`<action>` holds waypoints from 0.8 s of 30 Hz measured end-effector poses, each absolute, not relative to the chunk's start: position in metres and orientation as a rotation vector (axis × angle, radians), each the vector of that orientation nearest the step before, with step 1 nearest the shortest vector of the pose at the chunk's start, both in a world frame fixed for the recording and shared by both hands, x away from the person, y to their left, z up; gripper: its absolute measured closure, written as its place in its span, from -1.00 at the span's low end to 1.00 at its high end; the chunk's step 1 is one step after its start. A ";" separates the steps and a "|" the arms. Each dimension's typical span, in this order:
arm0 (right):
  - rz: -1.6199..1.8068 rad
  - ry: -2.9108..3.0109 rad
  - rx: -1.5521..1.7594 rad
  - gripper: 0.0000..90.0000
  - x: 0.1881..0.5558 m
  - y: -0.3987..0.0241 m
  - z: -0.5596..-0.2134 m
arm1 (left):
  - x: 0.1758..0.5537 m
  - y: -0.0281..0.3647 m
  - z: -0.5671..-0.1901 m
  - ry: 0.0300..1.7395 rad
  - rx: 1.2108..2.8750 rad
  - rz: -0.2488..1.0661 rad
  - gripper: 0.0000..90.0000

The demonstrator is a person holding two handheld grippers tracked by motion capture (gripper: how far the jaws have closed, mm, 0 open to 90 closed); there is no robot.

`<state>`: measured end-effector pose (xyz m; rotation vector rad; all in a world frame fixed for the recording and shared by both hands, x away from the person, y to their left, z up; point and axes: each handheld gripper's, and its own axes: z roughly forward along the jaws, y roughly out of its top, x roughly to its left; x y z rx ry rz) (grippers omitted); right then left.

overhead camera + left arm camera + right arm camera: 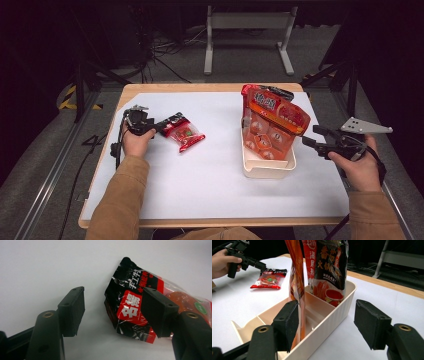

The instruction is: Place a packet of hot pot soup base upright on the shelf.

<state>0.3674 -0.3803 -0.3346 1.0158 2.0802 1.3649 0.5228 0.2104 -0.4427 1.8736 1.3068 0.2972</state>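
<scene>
White sheeting covers the wooden-edged surface [215, 185] in the high view, with dark floor and a grey metal stand [247, 30] beyond it. One small red and black snack packet [184, 132] lies flat on the left part, and one cream bin [267, 165] stands right of centre with two tall orange-red pouches [272, 120] upright inside it. The left gripper [159, 127] points at the packet's near end, while the right gripper [309, 136] hovers just beside the bin, touching nothing. Along the left gripper view, the jaws stand fairly wide with nothing clamped: one jaw sits over the snack packet [130, 312], the other over bare white sheet, and the packet's dark end lies between them. Along the right gripper view, the jaws are wide apart and empty, astride the cream bin [332, 315]; dividers split it into compartments, one orange pouch [295, 277] rises from a nearer one, and a darker pouch [329, 267] fills the far one.
</scene>
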 end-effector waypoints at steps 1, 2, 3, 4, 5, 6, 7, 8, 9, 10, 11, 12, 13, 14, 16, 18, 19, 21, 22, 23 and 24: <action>1.363 2.082 1.016 -0.18 0.368 -0.380 -0.335 | 0.524 0.210 -0.444 1.305 1.877 0.294 -0.18; 1.364 2.085 1.017 -0.18 0.368 -0.380 -0.335 | 0.524 0.210 -0.445 1.306 1.875 0.289 -0.18; 1.368 2.086 1.019 -0.19 0.368 -0.380 -0.335 | 0.524 0.210 -0.446 1.307 1.870 0.280 -0.18; 1.371 2.088 1.019 -0.19 0.368 -0.380 -0.336 | 0.525 0.210 -0.446 1.299 1.870 0.276 -0.19; 1.376 2.089 1.019 -0.19 0.368 -0.380 -0.336 | 0.525 0.210 -0.447 1.300 1.871 0.272 -0.19; 1.380 2.090 1.018 -0.19 0.368 -0.380 -0.336 | 0.526 0.210 -0.448 1.297 1.876 0.266 -0.19; 1.386 2.090 1.019 -0.19 0.368 -0.380 -0.336 | 0.526 0.209 -0.448 1.296 1.879 0.263 -0.18; 1.383 2.090 1.017 -0.19 0.368 -0.380 -0.336 | 0.526 0.209 -0.448 1.296 1.879 0.263 -0.18; 1.384 2.091 1.018 -0.20 0.368 -0.380 -0.336 | 0.526 0.209 -0.450 1.299 1.887 0.257 -0.18; 1.385 2.091 1.018 -0.20 0.368 -0.380 -0.336 | 0.527 0.209 -0.450 1.301 1.887 0.250 -0.17; 1.387 2.092 1.020 -0.20 0.368 -0.380 -0.336 | 0.527 0.209 -0.451 1.304 1.885 0.248 -0.16; 1.389 2.091 1.022 -0.21 0.368 -0.380 -0.336 | 0.527 0.209 -0.452 1.308 1.890 0.253 -0.15; 1.390 2.092 1.023 -0.21 0.368 -0.380 -0.336 | 0.527 0.208 -0.452 1.313 1.894 0.261 -0.08; 1.393 2.093 1.024 -0.22 0.368 -0.379 -0.336 | 0.527 0.208 -0.452 1.315 1.900 0.275 -0.02; 1.400 2.096 1.032 -0.22 0.368 -0.379 -0.336 | 0.527 0.208 -0.452 1.307 1.910 0.275 0.09; 1.396 2.097 1.033 -0.22 0.368 -0.379 -0.336 | 0.526 0.206 -0.452 1.297 1.916 0.264 0.28; 1.398 2.097 1.031 -0.22 0.368 -0.380 -0.337 | 0.526 0.206 -0.452 1.292 1.923 0.262 0.33; 1.397 2.098 1.028 -0.22 0.369 -0.380 -0.337 | 0.526 0.205 -0.452 1.279 1.918 0.249 0.42; 1.397 2.100 1.030 -0.22 0.369 -0.380 -0.337 | 0.527 0.205 -0.453 1.272 1.913 0.234 0.46; 1.410 2.104 1.035 -0.22 0.369 -0.379 -0.337 | 0.527 0.205 -0.453 1.268 1.912 0.225 0.52; 1.424 2.104 1.036 -0.22 0.369 -0.379 -0.337 | 0.526 0.205 -0.453 1.264 1.911 0.222 0.56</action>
